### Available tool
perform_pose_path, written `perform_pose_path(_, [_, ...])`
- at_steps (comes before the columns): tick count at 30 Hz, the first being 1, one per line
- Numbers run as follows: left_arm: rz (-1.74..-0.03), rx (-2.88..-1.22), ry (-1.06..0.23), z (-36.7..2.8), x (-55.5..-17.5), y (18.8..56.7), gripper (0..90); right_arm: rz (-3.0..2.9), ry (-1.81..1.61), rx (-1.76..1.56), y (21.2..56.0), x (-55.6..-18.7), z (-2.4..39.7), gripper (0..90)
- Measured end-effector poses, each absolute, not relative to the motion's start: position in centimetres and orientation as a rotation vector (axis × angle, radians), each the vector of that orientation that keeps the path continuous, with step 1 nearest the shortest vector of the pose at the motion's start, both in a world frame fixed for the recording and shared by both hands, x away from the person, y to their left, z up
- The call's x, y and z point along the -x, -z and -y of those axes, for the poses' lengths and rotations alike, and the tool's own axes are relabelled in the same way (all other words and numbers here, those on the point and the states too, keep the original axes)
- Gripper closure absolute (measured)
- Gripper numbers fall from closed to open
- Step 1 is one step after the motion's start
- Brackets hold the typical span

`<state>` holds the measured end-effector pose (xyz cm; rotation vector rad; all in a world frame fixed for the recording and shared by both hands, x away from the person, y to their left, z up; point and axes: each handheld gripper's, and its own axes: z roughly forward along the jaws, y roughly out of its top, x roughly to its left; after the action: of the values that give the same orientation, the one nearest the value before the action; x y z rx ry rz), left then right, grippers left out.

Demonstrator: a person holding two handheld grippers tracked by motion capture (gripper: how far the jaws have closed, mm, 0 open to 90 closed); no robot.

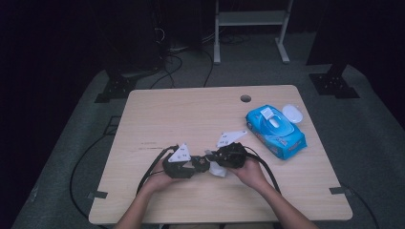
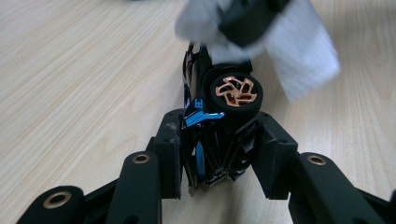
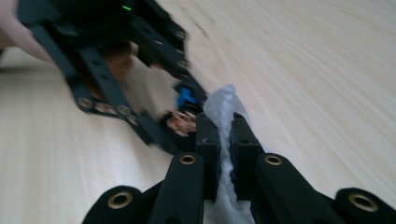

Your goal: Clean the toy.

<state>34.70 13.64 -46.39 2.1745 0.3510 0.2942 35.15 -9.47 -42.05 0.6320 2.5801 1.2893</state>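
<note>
My left gripper (image 2: 219, 154) is shut on a small black toy car (image 2: 219, 121) with blue trim and a copper-coloured wheel, held just above the table. My right gripper (image 3: 224, 135) is shut on a white wipe (image 3: 223, 105), which presses against the car (image 3: 187, 100) at its far end. In the high view the two grippers meet tip to tip near the table's front: left gripper (image 1: 191, 166), car (image 1: 201, 163), right gripper (image 1: 217, 160), with the wipe (image 1: 218, 170) hanging below. The wipe (image 2: 303, 56) drapes over the car's far end in the left gripper view.
A blue pack of wet wipes (image 1: 276, 131) lies at the right of the wooden table (image 1: 181, 114), its white lid (image 1: 292, 113) flipped open. A cable hole (image 1: 245, 98) sits near the far edge. Cables trail from both grippers off the front edge.
</note>
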Motion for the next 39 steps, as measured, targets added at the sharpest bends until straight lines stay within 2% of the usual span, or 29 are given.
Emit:
perform_pose_path(10, [-0.354, -2.188, -0.287, -14.1, -34.5, 46.2, 58.4, -2.495, -1.22, -0.754, 41.6, -36.3, 14.3, 84.6])
perform_pose_path(17, [-0.371, -2.203, -0.261, -14.6, -34.4, 45.9, 57.7, -2.501, -1.22, -0.765, 41.8, -36.5, 14.6, 84.5])
perform_pose_path(18, [-0.365, -2.203, -0.25, -14.6, -34.4, 45.8, 55.3, -2.505, -1.218, -0.763, 41.7, -36.5, 14.4, 84.5])
perform_pose_path(21, [-0.386, -2.218, -0.245, -13.9, -34.7, 45.4, 40.5, -2.506, -1.233, -0.761, 41.6, -36.5, 14.1, 84.5])
perform_pose_path(26, [-0.391, -2.252, -0.264, -12.5, -35.3, 44.6, 29.8, -2.531, -1.265, -0.737, 41.3, -36.5, 13.5, 84.4])
perform_pose_path(30, [-0.406, -2.274, -0.248, -11.5, -35.9, 44.4, 31.8, -2.556, -1.312, -0.713, 41.2, -36.3, 12.5, 84.3])
perform_pose_path(36, [-0.391, -2.335, -0.246, -10.8, -36.0, 44.6, 56.4, -2.592, -1.314, -0.654, 41.7, -36.1, 10.5, 84.3])
perform_pose_path(39, [-0.392, -2.339, -0.253, -11.1, -36.1, 44.5, 57.5, -2.592, -1.297, -0.673, 41.9, -36.4, 10.8, 84.3])
